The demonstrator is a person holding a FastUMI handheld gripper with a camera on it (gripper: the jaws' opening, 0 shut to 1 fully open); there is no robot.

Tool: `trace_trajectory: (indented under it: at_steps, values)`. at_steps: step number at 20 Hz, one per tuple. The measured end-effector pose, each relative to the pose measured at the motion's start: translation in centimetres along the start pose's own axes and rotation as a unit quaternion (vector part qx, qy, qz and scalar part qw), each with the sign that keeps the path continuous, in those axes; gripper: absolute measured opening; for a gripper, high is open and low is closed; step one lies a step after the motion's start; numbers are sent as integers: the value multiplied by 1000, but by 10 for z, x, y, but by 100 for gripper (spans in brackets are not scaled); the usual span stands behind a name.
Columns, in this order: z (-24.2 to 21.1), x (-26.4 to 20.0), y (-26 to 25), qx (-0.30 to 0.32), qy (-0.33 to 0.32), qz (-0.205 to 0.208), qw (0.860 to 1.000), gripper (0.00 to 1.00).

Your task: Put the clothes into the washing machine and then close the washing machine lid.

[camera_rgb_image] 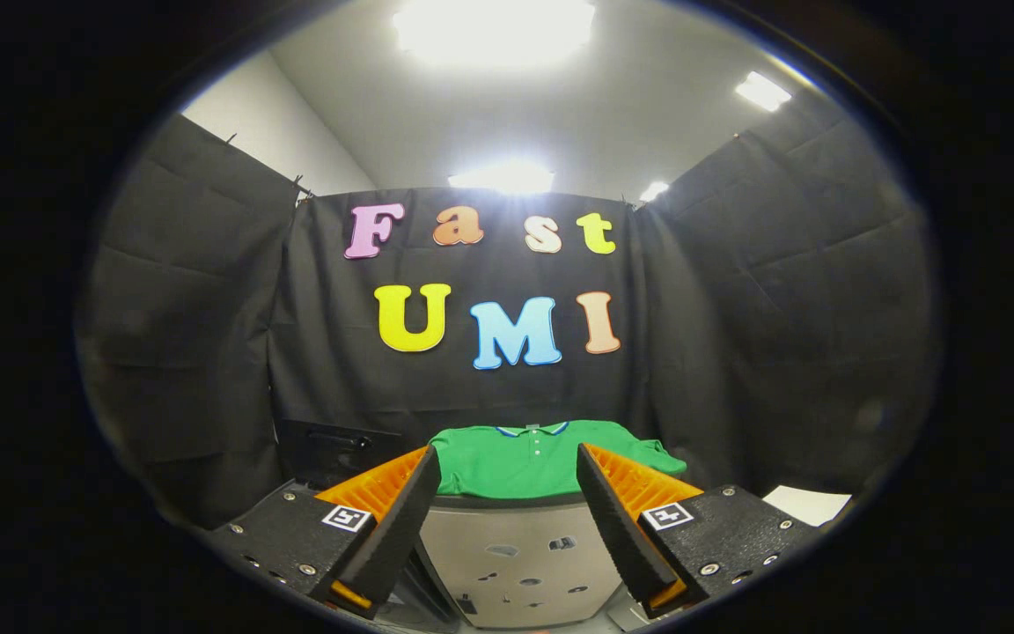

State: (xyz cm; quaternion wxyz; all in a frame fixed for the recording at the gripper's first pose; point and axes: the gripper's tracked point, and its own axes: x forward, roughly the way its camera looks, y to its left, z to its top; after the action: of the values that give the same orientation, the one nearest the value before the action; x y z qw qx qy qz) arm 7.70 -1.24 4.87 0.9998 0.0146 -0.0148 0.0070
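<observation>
A green polo shirt [520, 458] with a small collar and buttons lies flat just beyond my fingers, at the far side of the washing machine. The machine's open drum [516, 550] shows between the fingers as a pale metal wall with several holes. Its dark raised lid [331, 449] stands behind the left finger, against the booth wall. My gripper [507, 528] is open, held above the drum mouth, with nothing between its fingers.
Black cloth walls close in the booth at the back and on both sides. A white sheet [811, 504] lies to the right of the right finger. Bright ceiling lamps shine above.
</observation>
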Motion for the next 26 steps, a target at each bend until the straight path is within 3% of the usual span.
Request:
trace_trajectory:
  at_steps: [7,13,18,26]
  values:
    - [4,67,-4,3,21,12,1000,96]
    - [13,114,5,-5,47,49,998,96]
    - [11,147,9,-12,105,77,991,96]
    - [-9,207,-11,0,192,79,978,96]
